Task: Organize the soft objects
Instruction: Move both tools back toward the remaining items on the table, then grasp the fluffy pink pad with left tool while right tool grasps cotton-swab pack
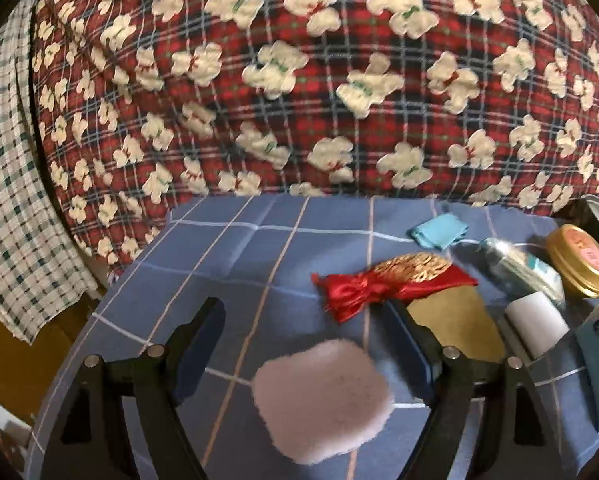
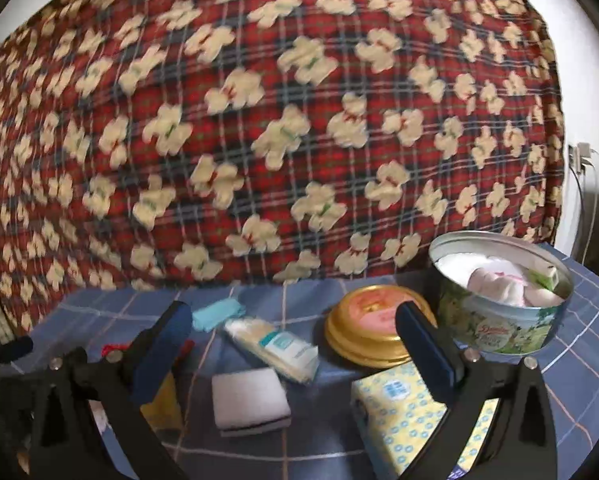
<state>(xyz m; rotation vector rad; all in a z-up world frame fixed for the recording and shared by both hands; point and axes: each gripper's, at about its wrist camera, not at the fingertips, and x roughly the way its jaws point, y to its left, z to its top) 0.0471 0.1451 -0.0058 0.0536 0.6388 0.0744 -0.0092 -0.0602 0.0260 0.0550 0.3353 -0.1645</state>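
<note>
Left gripper gapes empty over the puff; right gripper too — a shallow pinch could slip off.

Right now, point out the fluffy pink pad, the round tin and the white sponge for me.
fluffy pink pad (image 1: pixel 322 398): left wrist view, middle of its fuzzy top face.
round tin (image 2: pixel 495 318): right wrist view, printed side wall.
white sponge (image 2: pixel 248 396): right wrist view, middle of its white top face.

A fluffy pale-pink pad lies flat on the blue checked cloth.
</note>
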